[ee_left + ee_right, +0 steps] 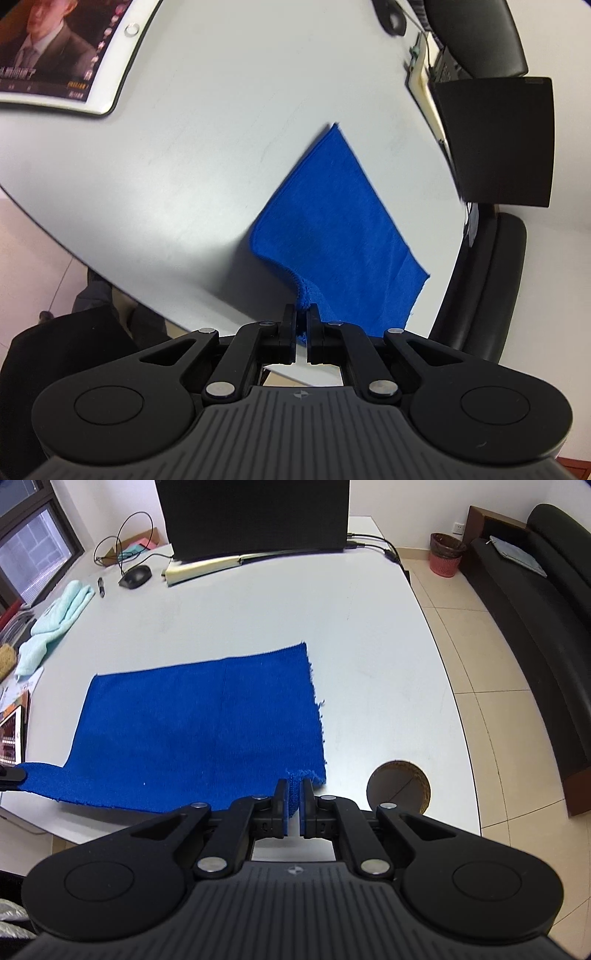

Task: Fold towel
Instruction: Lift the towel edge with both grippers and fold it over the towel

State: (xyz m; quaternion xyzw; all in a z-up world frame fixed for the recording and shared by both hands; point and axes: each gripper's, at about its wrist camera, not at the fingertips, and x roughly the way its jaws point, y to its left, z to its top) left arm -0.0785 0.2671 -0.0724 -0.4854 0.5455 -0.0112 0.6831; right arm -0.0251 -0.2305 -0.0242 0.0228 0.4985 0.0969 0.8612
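A blue towel (199,727) lies spread on the white table (266,605); it also shows in the left wrist view (332,229). My left gripper (303,310) is shut on the towel's near left corner, which is lifted a little off the table. My right gripper (294,786) is shut on the near right corner, also raised slightly. The left gripper's tip (11,775) shows at the far left edge of the right wrist view, holding the other corner. The far edge of the towel rests flat.
A black monitor (255,517) and cream keyboard (207,566) stand at the table's far side, with a mouse (136,576), pen and light green towel (59,616) at left. A tablet (62,55) lies at left. A cable hole (399,784) is near my right gripper. Black chairs (484,280) stand beside the table.
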